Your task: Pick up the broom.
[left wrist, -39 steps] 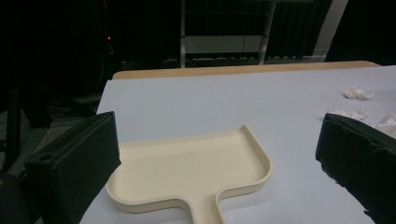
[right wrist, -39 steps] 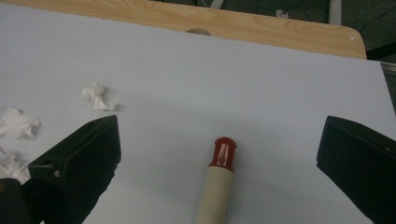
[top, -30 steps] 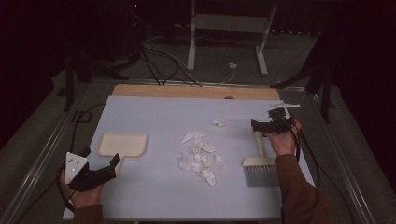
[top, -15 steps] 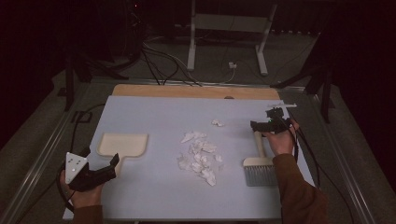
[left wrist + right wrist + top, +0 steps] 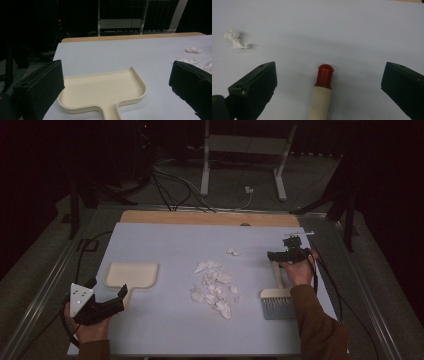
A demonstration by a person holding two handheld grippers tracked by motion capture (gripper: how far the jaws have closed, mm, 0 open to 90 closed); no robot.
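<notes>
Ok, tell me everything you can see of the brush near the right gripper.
The brush lies flat on the pale blue table, at its right side. It has a light, wood-like handle ending in a rounded red cap, and a broad head with grey bristles pointing toward the person. The handle runs away from the person, and its capped end sits between the open jaws of the right gripper, which do not touch it. The person's right hand is over the handle. The paper scraps lie to its left, apart from it.
</notes>
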